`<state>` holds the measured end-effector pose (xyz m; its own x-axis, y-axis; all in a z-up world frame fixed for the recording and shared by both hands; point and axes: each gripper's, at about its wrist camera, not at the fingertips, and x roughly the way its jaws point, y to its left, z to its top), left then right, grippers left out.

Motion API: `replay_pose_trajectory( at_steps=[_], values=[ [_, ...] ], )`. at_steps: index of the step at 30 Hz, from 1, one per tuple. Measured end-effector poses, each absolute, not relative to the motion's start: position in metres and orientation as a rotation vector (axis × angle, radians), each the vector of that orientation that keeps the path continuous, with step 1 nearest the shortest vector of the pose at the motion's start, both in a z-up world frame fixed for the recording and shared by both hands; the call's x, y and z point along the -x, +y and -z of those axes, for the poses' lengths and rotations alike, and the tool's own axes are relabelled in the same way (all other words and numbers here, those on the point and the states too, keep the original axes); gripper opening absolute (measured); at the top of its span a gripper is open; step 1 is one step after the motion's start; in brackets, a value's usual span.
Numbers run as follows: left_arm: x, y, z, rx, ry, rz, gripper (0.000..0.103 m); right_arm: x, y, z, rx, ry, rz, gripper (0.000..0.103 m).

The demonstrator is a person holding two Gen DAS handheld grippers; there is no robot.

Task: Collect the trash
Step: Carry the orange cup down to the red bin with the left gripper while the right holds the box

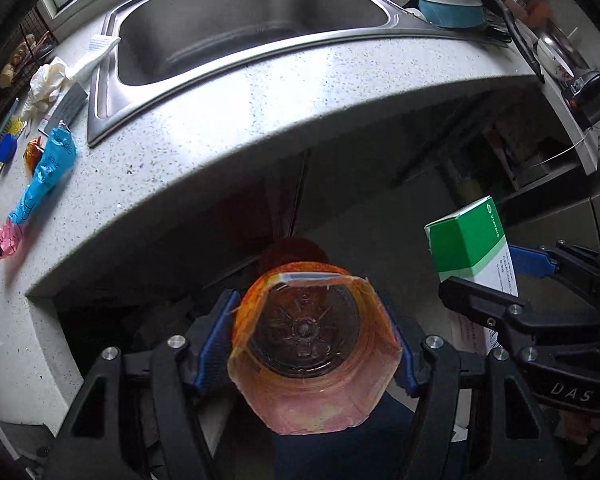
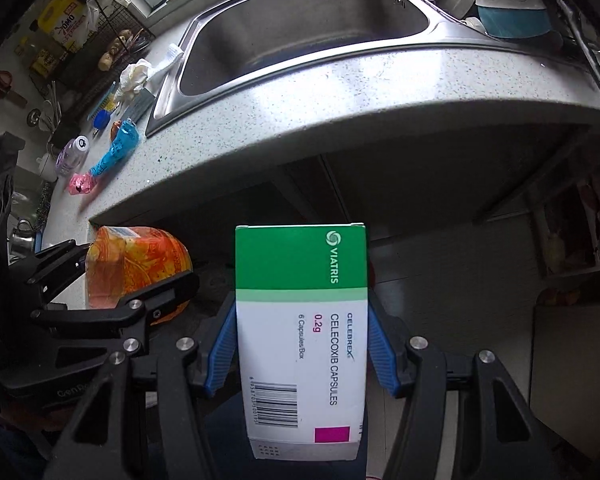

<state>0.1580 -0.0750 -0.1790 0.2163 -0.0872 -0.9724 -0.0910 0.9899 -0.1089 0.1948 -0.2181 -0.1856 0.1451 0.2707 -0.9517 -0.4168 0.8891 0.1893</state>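
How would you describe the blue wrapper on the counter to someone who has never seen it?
Find the steel sink; on the speckled counter to its left lies a blue wrapper. Long and crumpled, it has a pink end, unlike the white tissue behind it.

Brushed-metal sink (image 1: 236, 20), speckled stone-like counter (image 1: 268, 120), glossy clear plastic bottle (image 1: 314, 344), smooth matt cardboard box (image 2: 300, 320).

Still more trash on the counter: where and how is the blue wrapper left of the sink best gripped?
Grip the blue wrapper across its narrow middle, coming straight down from above. It lies flat and long on the counter, so jaws should straddle its short width, probably clear of the pink wrapper at its near end.
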Motion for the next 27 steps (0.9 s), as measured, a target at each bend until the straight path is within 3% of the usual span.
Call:
replay_pose_trajectory(
  at_steps=[18,27],
  values=[
    [-0.183,-0.091,0.393,0.233,1.498,-0.01,0.066,-0.224,-0.234,0.381,0.151,1.469,-0.356,0.056],
    [-0.2,-0.097,0.463,0.219,1.502,-0.025,0.066,-0.247,-0.26,0.458,0.09,1.497,-0.274,0.056]
  ],
)
